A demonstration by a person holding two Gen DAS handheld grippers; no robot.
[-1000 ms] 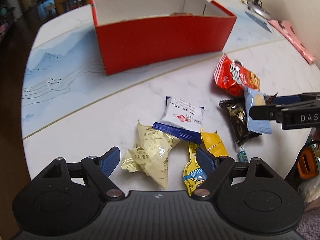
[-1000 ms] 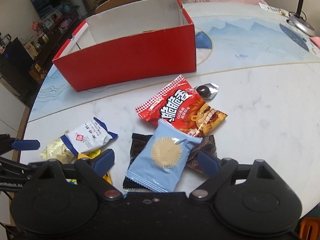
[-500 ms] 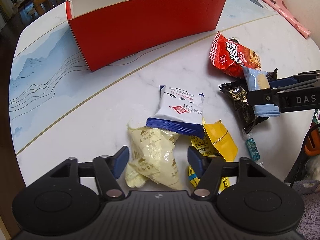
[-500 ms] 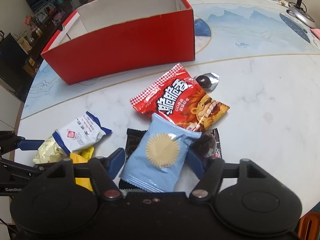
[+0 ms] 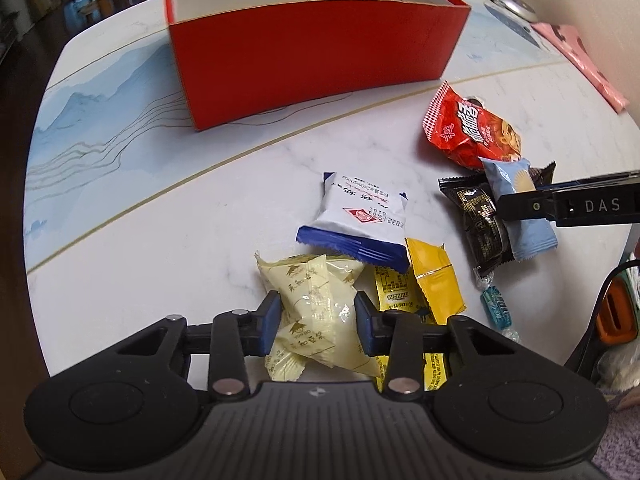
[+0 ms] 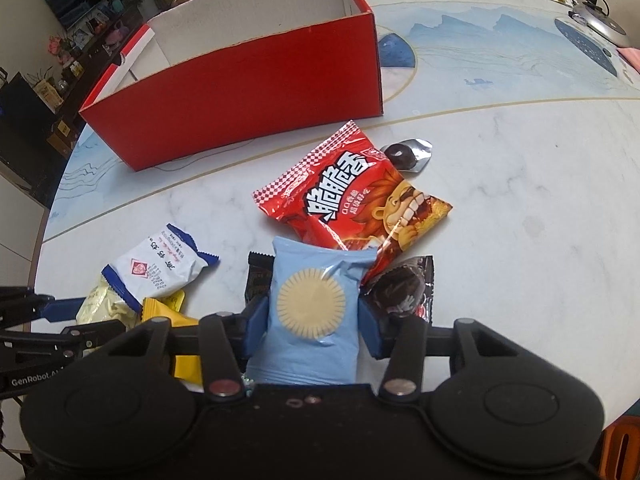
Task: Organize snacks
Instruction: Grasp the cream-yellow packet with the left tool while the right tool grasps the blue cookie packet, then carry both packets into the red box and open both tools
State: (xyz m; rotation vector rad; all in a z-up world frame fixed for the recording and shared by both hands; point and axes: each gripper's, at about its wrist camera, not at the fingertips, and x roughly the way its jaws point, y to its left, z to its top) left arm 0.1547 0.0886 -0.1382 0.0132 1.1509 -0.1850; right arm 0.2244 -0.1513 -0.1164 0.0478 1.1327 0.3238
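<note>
Here the left gripper (image 5: 316, 322) jaws are closing on a cream packet (image 5: 320, 312), the right gripper (image 6: 313, 322) jaws closing on a blue packet (image 6: 314, 312), with the red box (image 5: 312, 56) at 12 o'clock.

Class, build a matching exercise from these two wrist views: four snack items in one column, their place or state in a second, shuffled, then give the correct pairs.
Items
1. pale yellow packet
2. light blue packet
3. red snack bag
4. red box

Places or states
A. standing open at the far side of the table
B. between the right gripper jaws
C. between the left gripper jaws
D. partly under the light blue packet

Pairs: 1-C, 2-B, 3-D, 4-A
</note>
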